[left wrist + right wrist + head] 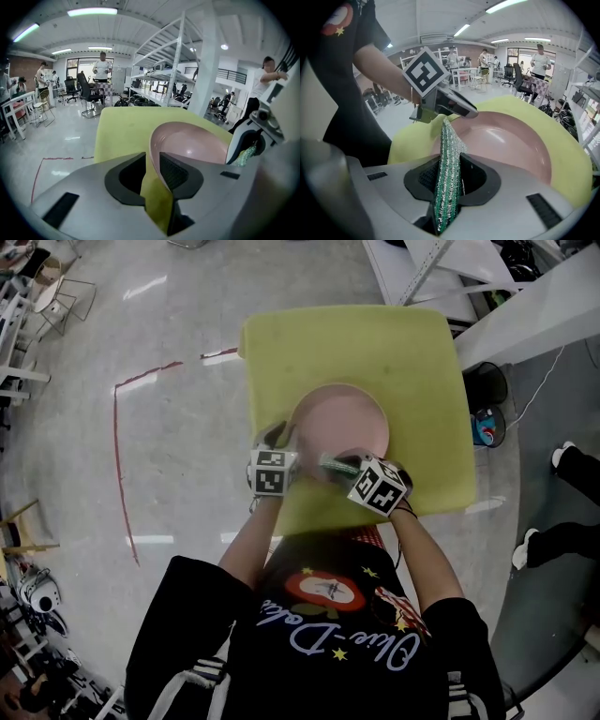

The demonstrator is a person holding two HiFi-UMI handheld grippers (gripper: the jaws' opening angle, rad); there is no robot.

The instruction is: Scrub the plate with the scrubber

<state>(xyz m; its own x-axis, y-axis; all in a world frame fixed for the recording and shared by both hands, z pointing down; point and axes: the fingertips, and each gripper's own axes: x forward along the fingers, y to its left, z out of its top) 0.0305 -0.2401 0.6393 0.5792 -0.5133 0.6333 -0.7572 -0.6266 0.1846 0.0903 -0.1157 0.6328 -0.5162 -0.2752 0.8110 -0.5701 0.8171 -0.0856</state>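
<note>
A pink plate [339, 423] lies on a yellow table top [394, 343]. My left gripper [281, 439] is at the plate's near-left rim. In the left gripper view the rim [152, 145] runs between the jaws of the left gripper [151, 171], with a gap on the left side, so they stand open. My right gripper [446, 180] is shut on a green sparkly scrubber [447, 173]. The scrubber's tip points over the plate's near rim [506, 140], close to the left gripper [454, 105]. In the head view the scrubber [337, 463] shows between the two marker cubes.
A red tape line [117, 456] marks the floor left of the table. White shelving [164, 70] stands beyond the table, with office chairs [89, 96] and several people further back. Someone's shoes [562, 457] are at the right, by a white bench [534, 324].
</note>
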